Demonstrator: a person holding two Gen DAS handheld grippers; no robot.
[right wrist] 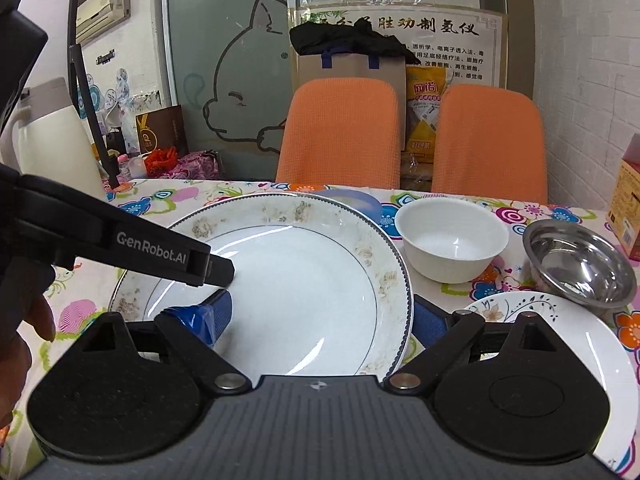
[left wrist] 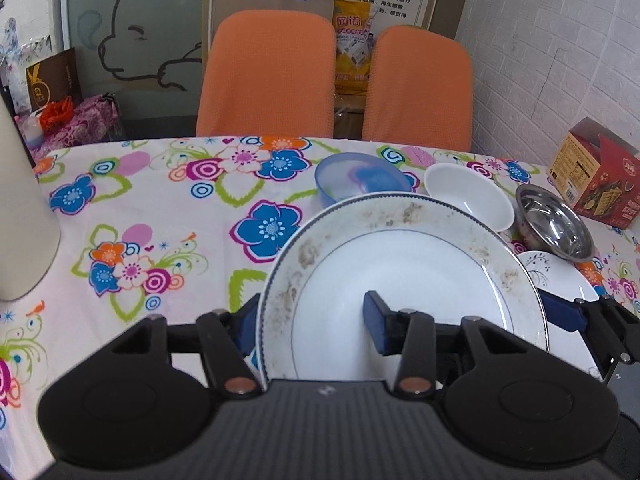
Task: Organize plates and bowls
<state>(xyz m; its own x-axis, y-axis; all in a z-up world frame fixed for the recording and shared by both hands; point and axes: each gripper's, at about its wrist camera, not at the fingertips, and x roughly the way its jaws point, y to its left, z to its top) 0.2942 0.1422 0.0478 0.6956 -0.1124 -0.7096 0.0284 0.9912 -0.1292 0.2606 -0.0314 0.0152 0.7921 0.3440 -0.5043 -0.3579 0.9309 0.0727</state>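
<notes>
Two plates: a large blue-rimmed plate (right wrist: 304,280) with brown smears straddled by both pairs of fingers, and a smaller floral plate (right wrist: 560,332) right of them. Three bowls beyond the fingertips: one translucent blue bowl (left wrist: 352,178), one white bowl (right wrist: 452,240), one steel bowl (right wrist: 580,264). Two orange chairs (right wrist: 340,132) behind. One cream jug (right wrist: 52,136) far left, one red carton (left wrist: 592,176) far right.

Floral tablecloth (left wrist: 168,216): blue bowl (left wrist: 344,178), white bowl (right wrist: 452,240), steel bowl (right wrist: 580,264), patterned plate (right wrist: 560,328), box (left wrist: 596,184), jug (right wrist: 52,140).
</notes>
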